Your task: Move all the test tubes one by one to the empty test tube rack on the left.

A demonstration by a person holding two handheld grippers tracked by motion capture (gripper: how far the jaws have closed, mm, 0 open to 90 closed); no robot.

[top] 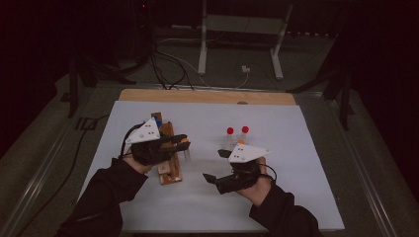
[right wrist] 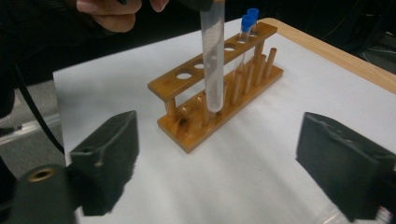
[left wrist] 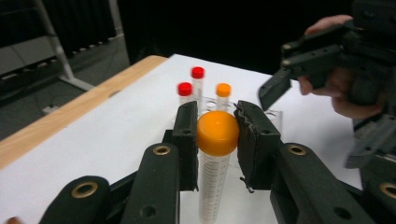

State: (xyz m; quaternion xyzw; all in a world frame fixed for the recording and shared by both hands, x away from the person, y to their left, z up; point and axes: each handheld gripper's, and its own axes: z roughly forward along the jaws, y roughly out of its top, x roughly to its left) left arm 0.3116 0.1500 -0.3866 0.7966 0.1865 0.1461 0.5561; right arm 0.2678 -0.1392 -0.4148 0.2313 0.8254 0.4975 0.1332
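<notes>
From the high view, your left gripper (top: 174, 144) hangs over the wooden rack (top: 167, 157) on the left of the white table (top: 296, 197), with an orange-capped tube (top: 185, 147) in its fingers. Your right gripper (top: 215, 168) waits to the right, nearer you, with nothing in it. Behind it stand two red-capped tubes (top: 237, 131) and one more orange cap just beside them.

In the left gripper view, your fingers (left wrist: 187, 140) are closed on the orange cap, one pad on each side, and the tube hangs upright below. Beyond it you count three tubes in a clear stand (left wrist: 275, 116): two red, one orange.

In the right gripper view, your fingers (right wrist: 109, 154) are spread wide and hold nothing. The held tube's tip sits low beside the rack's front, outside the holes as far as I can tell. The rack has two blue-capped tubes (right wrist: 247, 28) at its far end and about three free holes.

You seem to be mid-transfer. Next, I judge, you need the tip lined up over a free hole, kept vertical, then lowered.
</notes>
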